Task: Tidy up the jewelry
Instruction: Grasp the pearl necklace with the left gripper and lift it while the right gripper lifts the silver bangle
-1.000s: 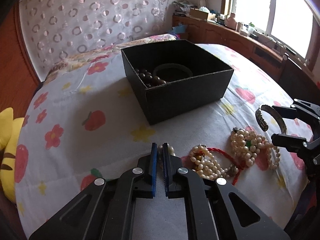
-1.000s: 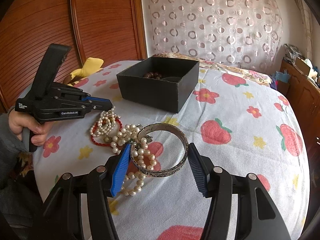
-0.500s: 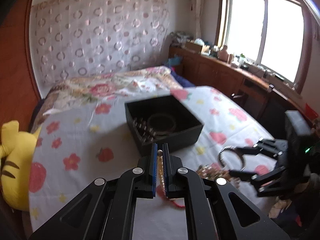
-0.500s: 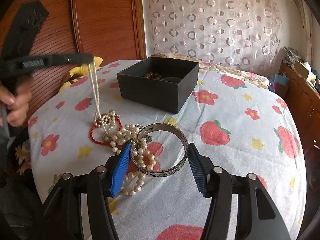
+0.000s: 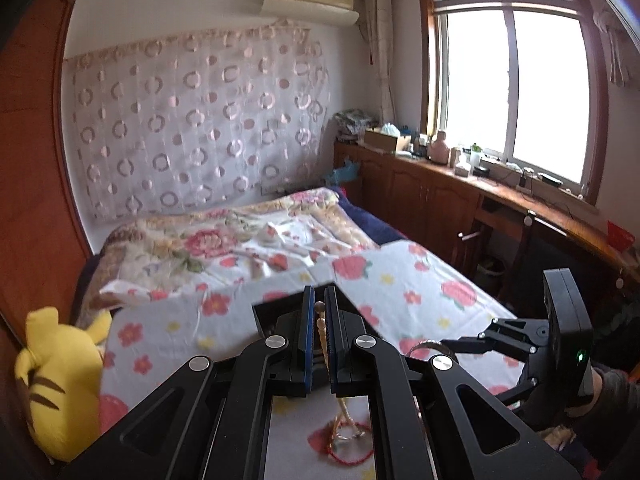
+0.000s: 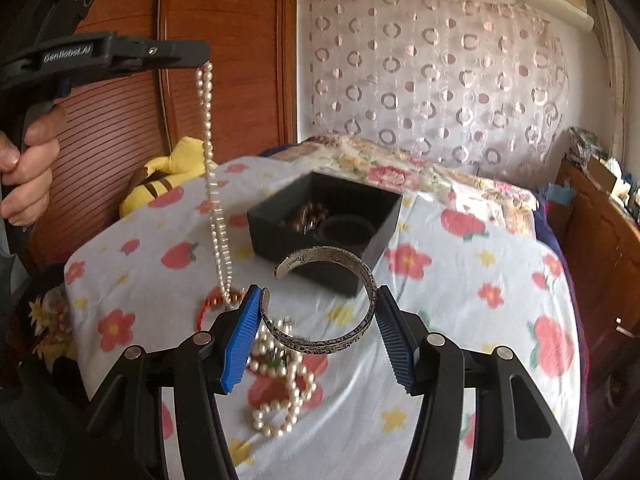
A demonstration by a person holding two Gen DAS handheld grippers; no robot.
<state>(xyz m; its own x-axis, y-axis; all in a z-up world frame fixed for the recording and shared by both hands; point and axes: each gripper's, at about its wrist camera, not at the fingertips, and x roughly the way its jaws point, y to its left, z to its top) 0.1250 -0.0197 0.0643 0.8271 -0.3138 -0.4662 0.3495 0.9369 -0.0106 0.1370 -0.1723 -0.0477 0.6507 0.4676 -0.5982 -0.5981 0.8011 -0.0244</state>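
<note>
My left gripper (image 5: 319,304) is shut on a long pearl necklace (image 6: 212,184) and holds it high above the table; the strand hangs straight down to a red cord bracelet (image 6: 208,304). The left gripper also shows in the right wrist view (image 6: 202,58). My right gripper (image 6: 318,314) is shut on a silver cuff bangle (image 6: 332,300), lifted off the cloth near the black box (image 6: 324,228). The box holds dark beads and a dark bangle. A pearl bracelet (image 6: 280,400) lies on the cloth below the right gripper.
The round table has a white cloth with strawberries and flowers (image 6: 460,320). A yellow striped plush toy (image 5: 60,380) sits at the table's left. A bed (image 5: 240,240) lies behind, wooden cabinets (image 5: 460,208) along the window at right, a wooden wardrobe (image 6: 224,80) at left.
My left gripper rose high, pulling the pearl necklace up out of the pile until it hangs long. My right gripper lifted the silver bangle off the cloth and moved toward the box.
</note>
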